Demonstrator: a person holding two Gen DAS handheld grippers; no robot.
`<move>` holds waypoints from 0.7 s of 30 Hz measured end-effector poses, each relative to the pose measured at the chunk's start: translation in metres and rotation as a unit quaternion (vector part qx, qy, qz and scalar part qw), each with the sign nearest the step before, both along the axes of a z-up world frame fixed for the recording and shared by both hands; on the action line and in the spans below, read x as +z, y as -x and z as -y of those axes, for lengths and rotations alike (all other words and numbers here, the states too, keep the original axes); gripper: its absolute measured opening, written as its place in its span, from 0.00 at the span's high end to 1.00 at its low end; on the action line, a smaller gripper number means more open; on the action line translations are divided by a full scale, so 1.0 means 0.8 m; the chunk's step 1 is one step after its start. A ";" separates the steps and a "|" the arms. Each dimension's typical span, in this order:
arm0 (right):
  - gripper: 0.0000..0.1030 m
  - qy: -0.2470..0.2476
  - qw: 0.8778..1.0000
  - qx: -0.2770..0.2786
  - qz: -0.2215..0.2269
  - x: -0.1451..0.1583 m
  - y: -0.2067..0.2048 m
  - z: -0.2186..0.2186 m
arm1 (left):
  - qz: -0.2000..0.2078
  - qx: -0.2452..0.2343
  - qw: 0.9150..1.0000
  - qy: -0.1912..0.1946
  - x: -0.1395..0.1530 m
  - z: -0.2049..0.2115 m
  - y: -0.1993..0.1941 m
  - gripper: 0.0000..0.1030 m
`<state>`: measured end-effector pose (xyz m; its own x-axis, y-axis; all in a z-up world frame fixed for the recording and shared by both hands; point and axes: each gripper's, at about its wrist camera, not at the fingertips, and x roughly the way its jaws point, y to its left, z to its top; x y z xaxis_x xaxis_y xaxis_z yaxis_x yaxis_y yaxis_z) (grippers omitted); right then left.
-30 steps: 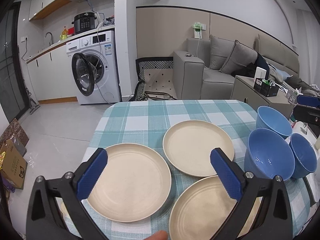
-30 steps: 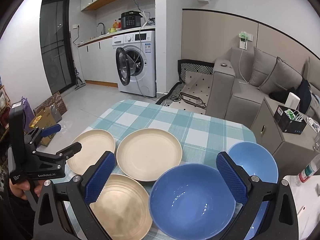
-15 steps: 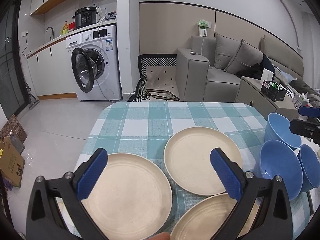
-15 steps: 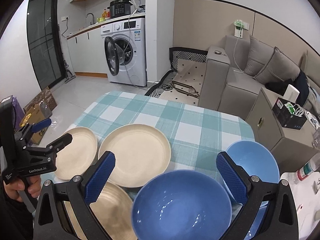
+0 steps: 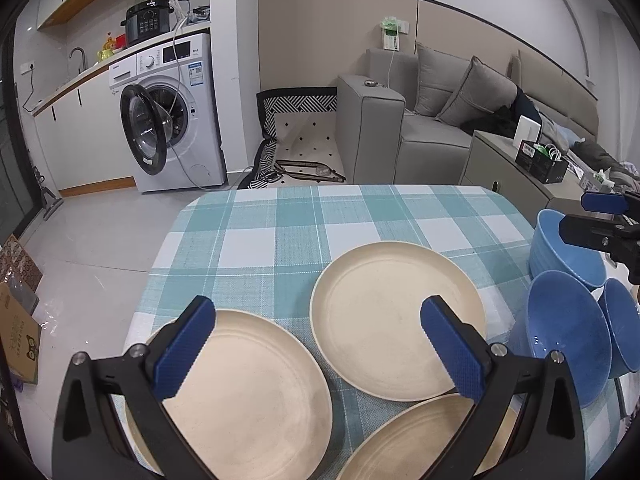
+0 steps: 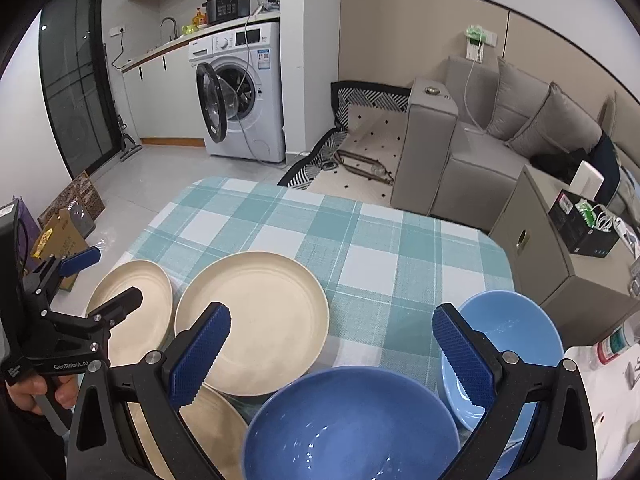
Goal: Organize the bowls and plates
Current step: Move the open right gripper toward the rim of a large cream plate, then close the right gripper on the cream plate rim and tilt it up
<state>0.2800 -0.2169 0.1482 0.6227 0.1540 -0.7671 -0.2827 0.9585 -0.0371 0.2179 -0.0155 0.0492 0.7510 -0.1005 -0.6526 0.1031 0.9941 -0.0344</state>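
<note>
Three cream plates lie on the checked table (image 5: 304, 232): one at front left (image 5: 256, 400), one in the middle (image 5: 384, 320), one at the front edge (image 5: 416, 440). Three blue bowls stand at the right: a far one (image 5: 560, 248), a near one (image 5: 568, 344) and a small one (image 5: 624, 332). My left gripper (image 5: 320, 344) is open and empty above the plates. My right gripper (image 6: 328, 356) is open and empty above the near blue bowl (image 6: 348, 424), with the lighter bowl (image 6: 516, 340) to its right. The plates also show in the right wrist view (image 6: 260, 312).
A washing machine (image 5: 172, 120) with its door open stands beyond the table at left. A grey sofa (image 5: 432, 120) and a side cabinet (image 5: 512, 172) stand at right. Cardboard boxes (image 5: 16, 320) lie on the floor at left. A bottle (image 6: 616, 340) lies at the right.
Both grippers have pulled back and up from the table, so plates and bowls sit lower and farther in view. Both stay open and empty. No dish has moved.
</note>
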 end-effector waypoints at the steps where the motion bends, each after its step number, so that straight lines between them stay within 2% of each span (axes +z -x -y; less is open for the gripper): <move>1: 0.00 0.004 1.000 0.001 -0.006 -0.003 -0.005 -0.001 | -0.002 -0.002 1.000 -0.002 -0.002 0.001 -0.003 0.00; 15: 0.00 0.042 0.997 0.012 -0.063 -0.034 -0.057 -0.021 | -0.031 -0.011 0.999 -0.007 -0.016 -0.002 -0.037 0.00; 21: 0.00 0.042 0.995 0.007 -0.094 -0.056 -0.076 -0.021 | -0.054 -0.015 0.998 -0.005 -0.030 -0.002 -0.053 0.00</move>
<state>0.3407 -0.2000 0.1034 0.4661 0.0919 -0.8800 -0.3058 0.9500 -0.0628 0.2601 -0.0137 0.0249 0.6731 -0.1141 -0.7307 0.1287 0.9910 -0.0362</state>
